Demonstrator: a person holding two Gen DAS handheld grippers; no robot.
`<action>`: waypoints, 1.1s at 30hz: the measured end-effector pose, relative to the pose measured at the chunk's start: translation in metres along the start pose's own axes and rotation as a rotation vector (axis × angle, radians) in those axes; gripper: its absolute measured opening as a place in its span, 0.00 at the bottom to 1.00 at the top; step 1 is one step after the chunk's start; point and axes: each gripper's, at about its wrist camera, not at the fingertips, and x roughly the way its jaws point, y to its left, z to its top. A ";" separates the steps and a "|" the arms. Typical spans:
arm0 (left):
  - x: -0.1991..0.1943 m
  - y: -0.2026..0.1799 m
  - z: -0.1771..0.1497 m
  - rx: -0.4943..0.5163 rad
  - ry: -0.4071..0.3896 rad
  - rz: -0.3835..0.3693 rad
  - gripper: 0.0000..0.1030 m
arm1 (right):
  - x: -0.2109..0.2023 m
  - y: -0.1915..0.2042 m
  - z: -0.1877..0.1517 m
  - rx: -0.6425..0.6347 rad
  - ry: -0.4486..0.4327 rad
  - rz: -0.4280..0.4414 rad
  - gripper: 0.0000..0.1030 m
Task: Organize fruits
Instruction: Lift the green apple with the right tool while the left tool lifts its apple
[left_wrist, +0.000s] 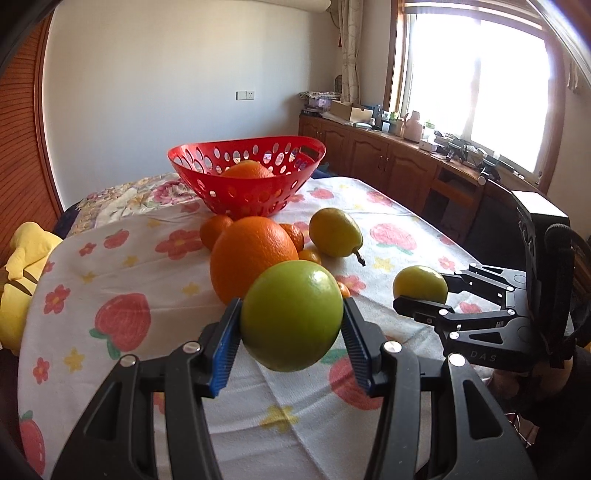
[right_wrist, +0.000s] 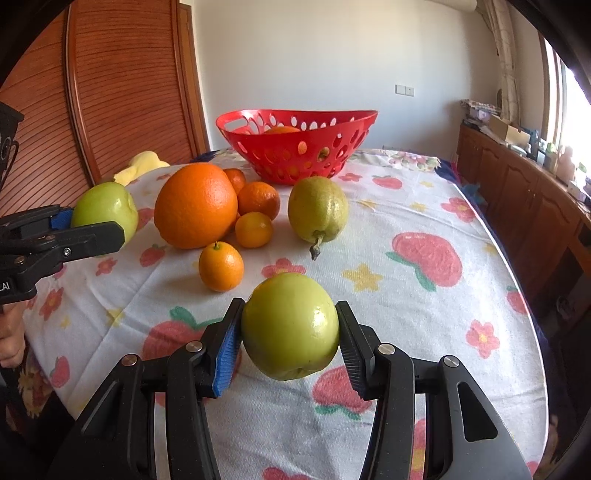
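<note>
Each tool is clamped on a green apple: left tool (left_wrist: 291, 325), right tool (right_wrist: 290, 334). One orange (left_wrist: 246, 170) sits in the red basket (left_wrist: 207, 173); the rest wait on the worktop (left_wrist: 122, 266).

Glossy plastic basket (right_wrist: 295, 147); matt cloth tablecloth (right_wrist: 406, 295); wooden cabinets (left_wrist: 388, 162).

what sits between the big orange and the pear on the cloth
Two smaller oranges sit between the big orange and the pear, clearest in the right wrist view; a third lies nearer the camera.
</note>
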 end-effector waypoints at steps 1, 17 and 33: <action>-0.002 0.000 0.001 0.001 -0.005 0.001 0.50 | -0.003 0.000 0.002 -0.003 -0.005 -0.002 0.48; -0.025 0.008 0.028 0.008 -0.083 0.022 0.50 | -0.037 0.008 0.047 -0.072 -0.100 -0.001 0.48; -0.030 0.020 0.055 -0.004 -0.116 0.033 0.50 | -0.048 0.006 0.089 -0.090 -0.158 -0.002 0.48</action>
